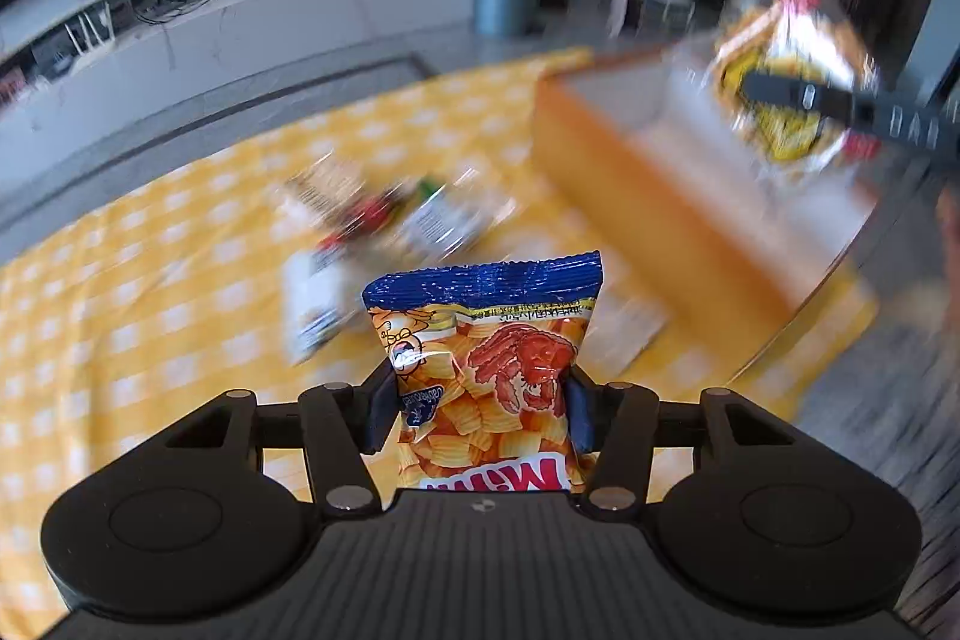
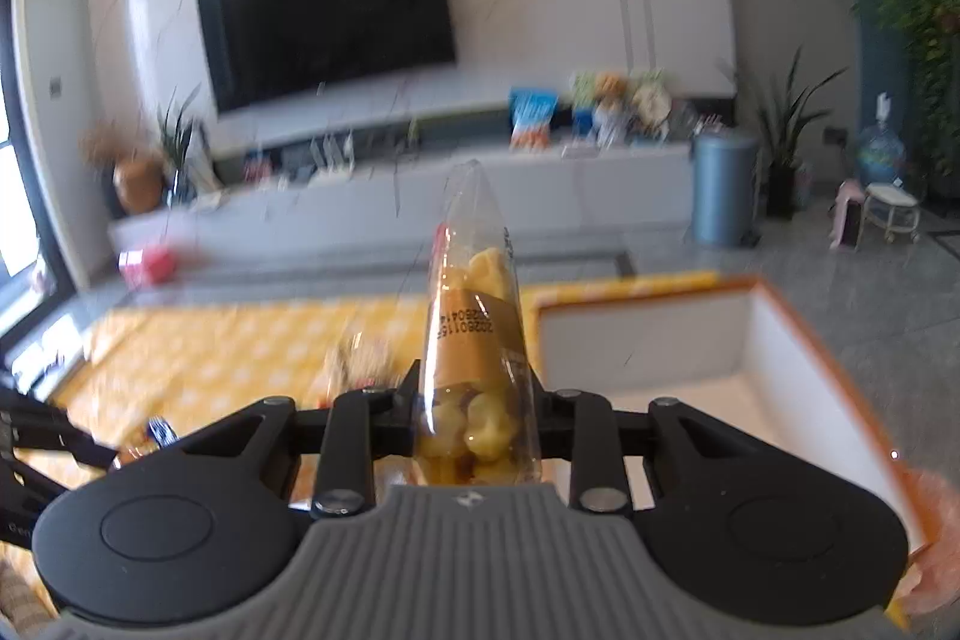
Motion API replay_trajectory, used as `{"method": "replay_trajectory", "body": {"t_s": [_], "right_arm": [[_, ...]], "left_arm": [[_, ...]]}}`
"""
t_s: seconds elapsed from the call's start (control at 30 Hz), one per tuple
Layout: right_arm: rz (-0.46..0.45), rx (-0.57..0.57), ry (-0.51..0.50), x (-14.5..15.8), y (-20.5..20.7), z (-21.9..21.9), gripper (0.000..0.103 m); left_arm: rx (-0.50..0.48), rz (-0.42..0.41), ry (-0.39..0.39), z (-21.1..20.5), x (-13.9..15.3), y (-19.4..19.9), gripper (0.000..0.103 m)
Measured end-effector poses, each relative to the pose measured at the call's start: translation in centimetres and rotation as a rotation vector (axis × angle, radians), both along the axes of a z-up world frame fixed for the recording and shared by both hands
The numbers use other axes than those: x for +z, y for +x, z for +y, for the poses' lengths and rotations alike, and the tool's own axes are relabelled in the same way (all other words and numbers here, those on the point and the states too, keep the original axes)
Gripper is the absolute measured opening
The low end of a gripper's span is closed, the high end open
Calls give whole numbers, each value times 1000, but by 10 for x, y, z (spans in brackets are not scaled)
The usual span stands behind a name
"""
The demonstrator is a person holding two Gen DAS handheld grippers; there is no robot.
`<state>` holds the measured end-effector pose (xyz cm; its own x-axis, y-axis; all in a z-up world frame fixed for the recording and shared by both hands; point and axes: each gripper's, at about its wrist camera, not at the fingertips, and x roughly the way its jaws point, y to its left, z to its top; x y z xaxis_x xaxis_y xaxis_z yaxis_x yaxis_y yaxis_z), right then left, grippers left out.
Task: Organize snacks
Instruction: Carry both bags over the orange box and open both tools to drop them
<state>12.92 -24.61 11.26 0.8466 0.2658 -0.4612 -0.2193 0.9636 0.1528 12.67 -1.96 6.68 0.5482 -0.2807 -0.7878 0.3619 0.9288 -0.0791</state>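
My left gripper (image 1: 480,400) is shut on an orange chip bag with a blue top (image 1: 486,358), held upright above the yellow checked cloth (image 1: 150,280). My right gripper (image 2: 477,403) is shut on a clear packet of yellow snacks (image 2: 474,340), seen edge-on. In the left wrist view that clear yellow packet (image 1: 786,76) hangs over the orange-rimmed white box (image 1: 630,196) at the right, pinched by the right gripper's fingers (image 1: 804,97). Several blurred snack packs (image 1: 384,226) lie on the cloth beyond the chip bag.
The white box (image 2: 780,340) stands at the right of the cloth in the right wrist view. A low white TV cabinet (image 2: 420,196) with snack bags, a blue-grey bin (image 2: 723,187), potted plants and a water jug stand on the floor beyond. A hand (image 2: 936,538) shows at the lower right.
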Motion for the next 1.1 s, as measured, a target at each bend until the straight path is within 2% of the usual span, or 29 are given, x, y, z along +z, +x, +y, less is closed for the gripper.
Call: {"method": "replay_trajectory", "body": {"t_s": [0.13, 0.27, 0.33, 0.37, 0.4, 0.5, 0.63, 0.77, 0.83, 0.97, 1.1], "right_arm": [[-61, -130, 5, 20, -13, -30, 29], [-115, -273, -1, 9, -28, -60, 29], [-100, -303, 57, -5, -33, -80, 22], [-74, -303, 82, -14, -32, -90, 11], [-39, -305, 96, -22, -29, -98, 6], [8, -355, 88, -39, -26, -119, 6], [17, -384, 168, -48, -31, -142, 9], [16, -403, 188, -54, -33, -147, 10], [16, -407, 196, -58, -32, -147, 10], [38, -427, 190, -64, -25, -144, 10], [63, -451, 204, -71, -21, -142, 10]], "left_arm": [[14, -14, -160, -38, 22, 10, 61], [-2, 20, -337, -73, 26, 22, 61], [0, 36, -361, -92, 20, 29, 61], [5, 48, -363, -102, 15, 34, 61], [9, 64, -366, -111, 10, 41, 61], [-2, 110, -393, -133, -5, 56, 61], [-8, 115, -365, -153, -17, 71, 61], [54, 135, -269, -170, -28, 69, 61], [109, 127, -257, -173, -34, 66, 61], [184, 167, -233, -183, -42, 69, 61], [185, 181, -180, -194, -51, 71, 61]]}}
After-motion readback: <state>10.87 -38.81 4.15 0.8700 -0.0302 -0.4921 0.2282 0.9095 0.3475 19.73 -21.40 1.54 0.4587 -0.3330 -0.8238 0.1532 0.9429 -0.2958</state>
